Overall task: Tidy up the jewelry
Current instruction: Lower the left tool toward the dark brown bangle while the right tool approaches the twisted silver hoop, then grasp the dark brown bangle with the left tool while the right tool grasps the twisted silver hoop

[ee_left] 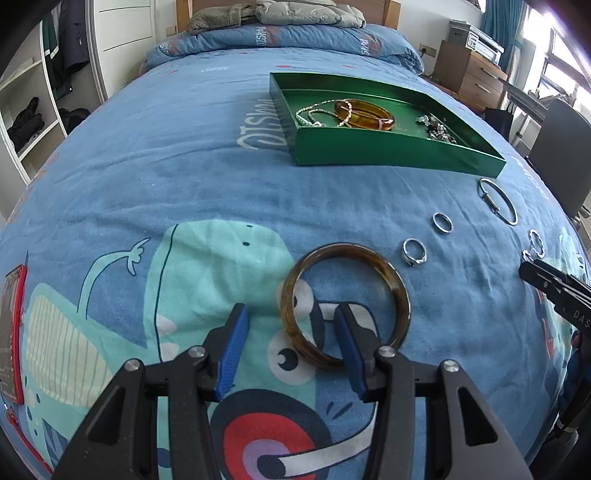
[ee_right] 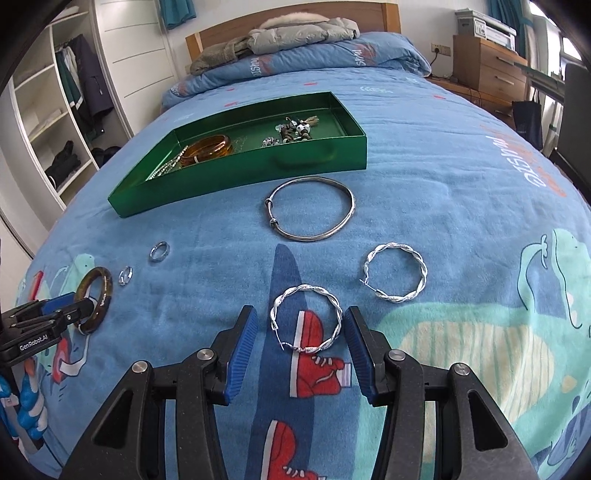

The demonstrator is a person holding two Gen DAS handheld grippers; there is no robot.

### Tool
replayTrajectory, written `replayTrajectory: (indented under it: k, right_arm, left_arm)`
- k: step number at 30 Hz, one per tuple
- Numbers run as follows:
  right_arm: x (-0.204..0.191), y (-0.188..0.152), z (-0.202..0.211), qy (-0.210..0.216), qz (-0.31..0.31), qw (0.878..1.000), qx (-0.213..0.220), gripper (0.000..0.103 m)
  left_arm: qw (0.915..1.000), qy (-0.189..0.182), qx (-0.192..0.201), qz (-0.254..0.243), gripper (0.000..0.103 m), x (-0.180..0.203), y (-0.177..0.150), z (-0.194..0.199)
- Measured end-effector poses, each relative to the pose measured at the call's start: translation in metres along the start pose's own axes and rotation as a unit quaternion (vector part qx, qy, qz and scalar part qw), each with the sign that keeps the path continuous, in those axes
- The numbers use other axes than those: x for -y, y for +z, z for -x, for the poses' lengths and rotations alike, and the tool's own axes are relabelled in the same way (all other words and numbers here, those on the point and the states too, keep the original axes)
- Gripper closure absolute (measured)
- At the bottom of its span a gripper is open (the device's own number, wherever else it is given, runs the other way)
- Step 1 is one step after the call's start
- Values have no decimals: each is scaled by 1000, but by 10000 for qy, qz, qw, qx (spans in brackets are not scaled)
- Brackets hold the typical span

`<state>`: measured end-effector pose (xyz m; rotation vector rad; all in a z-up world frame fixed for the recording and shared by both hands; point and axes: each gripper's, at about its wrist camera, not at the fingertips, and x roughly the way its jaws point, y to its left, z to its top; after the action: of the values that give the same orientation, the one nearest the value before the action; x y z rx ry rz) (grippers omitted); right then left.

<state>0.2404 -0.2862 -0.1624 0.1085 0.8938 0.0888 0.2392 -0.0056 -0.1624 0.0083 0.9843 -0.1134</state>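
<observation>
A green tray (ee_left: 388,155) (ee_right: 236,173) on the bed holds an amber bangle (ee_left: 364,114), a silver chain and beaded pieces. A brown mottled bangle (ee_left: 345,304) (ee_right: 94,299) lies on the blanket. My left gripper (ee_left: 291,325) is open, its right finger inside the bangle and its left finger outside. My right gripper (ee_right: 301,326) is open around a twisted silver hoop (ee_right: 306,319). A second twisted hoop (ee_right: 395,273), a silver bangle (ee_right: 312,208) (ee_left: 496,199) and two small rings (ee_left: 413,251) (ee_left: 442,223) lie loose.
The bed has a blue cartoon blanket, with a folded duvet and jackets (ee_right: 295,33) at the head. An open wardrobe (ee_right: 62,110) stands to the left, a wooden dresser (ee_right: 491,70) and a chair to the right. A red-edged phone (ee_left: 11,332) lies at the left.
</observation>
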Motion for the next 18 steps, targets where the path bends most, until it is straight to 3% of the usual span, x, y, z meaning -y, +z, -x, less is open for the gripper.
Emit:
replayTrajectory:
  k: [5,12,18]
  right_arm:
    - [-5,1,-2,-122,53,9999,13,62]
    - [-10,-4,2,-64,93,9999,18,63]
    - [-18,-12,12,110,170,9998,13,63]
  left_arm:
    - [9999,-3,65,-100,70,4,0,-1]
    - [9998,39,51,-164,90,11,0,2]
    - [9995,170,59,-278,95,18,-5,8]
